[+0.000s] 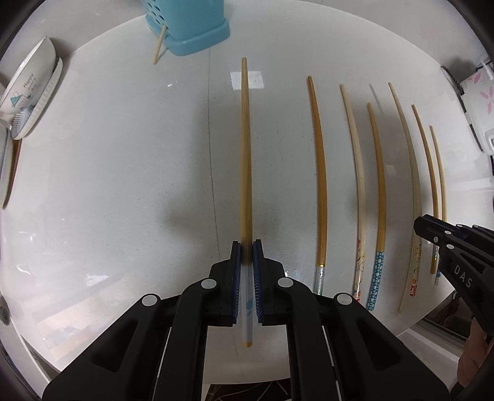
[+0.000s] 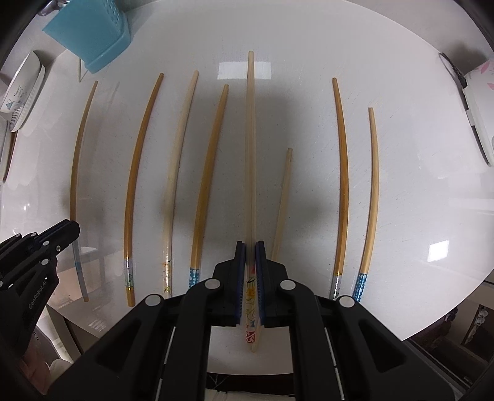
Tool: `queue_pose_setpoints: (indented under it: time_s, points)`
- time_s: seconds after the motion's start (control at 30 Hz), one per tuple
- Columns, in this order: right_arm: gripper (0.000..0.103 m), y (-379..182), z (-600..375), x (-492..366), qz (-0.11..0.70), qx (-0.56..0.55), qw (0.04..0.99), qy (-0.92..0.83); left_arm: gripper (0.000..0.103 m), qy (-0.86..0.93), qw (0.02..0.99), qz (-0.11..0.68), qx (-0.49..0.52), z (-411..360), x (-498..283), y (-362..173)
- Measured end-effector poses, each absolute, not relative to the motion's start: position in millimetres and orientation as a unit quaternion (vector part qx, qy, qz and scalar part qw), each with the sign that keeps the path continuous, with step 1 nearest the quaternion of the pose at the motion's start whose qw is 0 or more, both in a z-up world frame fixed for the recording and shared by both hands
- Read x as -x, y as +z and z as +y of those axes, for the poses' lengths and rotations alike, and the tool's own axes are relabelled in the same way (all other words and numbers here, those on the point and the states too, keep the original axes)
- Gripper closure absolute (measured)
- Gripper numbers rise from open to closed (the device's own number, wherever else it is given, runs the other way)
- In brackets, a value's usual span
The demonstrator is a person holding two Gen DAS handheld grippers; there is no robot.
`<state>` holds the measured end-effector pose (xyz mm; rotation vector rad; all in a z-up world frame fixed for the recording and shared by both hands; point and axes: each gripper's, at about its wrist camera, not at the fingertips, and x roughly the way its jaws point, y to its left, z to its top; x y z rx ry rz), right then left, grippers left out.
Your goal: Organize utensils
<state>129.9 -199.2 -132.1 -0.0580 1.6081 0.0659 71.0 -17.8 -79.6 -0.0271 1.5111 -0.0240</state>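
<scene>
My left gripper [image 1: 246,250] is shut on a brown chopstick with a grey striped handle [image 1: 245,160], held above the white table and pointing at the blue utensil holder [image 1: 191,27]. My right gripper [image 2: 250,250] is shut on a pale chopstick with a flowered handle [image 2: 250,148], also lifted. Several more chopsticks lie in a row on the table [image 2: 210,172], left and right of the right gripper. A plain short chopstick [image 2: 282,200] lies just right of the held one. The right gripper shows at the right edge of the left wrist view [image 1: 432,228].
A stack of bowls and plates [image 1: 27,92] stands at the far left. One chopstick [image 1: 160,46] leans against the blue holder. A white flowered appliance [image 2: 478,101] sits at the right edge. The table's front edge [image 2: 432,327] curves close below the grippers.
</scene>
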Motion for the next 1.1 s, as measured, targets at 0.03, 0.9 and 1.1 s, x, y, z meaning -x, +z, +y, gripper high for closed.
queue_pose_setpoints:
  time_s: [0.03,0.9,1.1]
  points:
    - [0.097,-129.2,-200.1,-128.5,0.718,0.025,0.695,0.030,0.096,-0.010,0.731,0.683,0.015,-16.6,-69.0,-77.3]
    - [0.097,-34.2,-192.7,-119.3,0.578,-0.017,0.812,0.077,0.096,-0.018,0.818,0.573,0.056,7.0,-35.1,11.3]
    - [0.097,-14.7,-186.7,-126.1,0.545,-0.018,0.833,0.092,0.096,-0.024,0.846,0.529,0.065,14.6,-39.5,32.4]
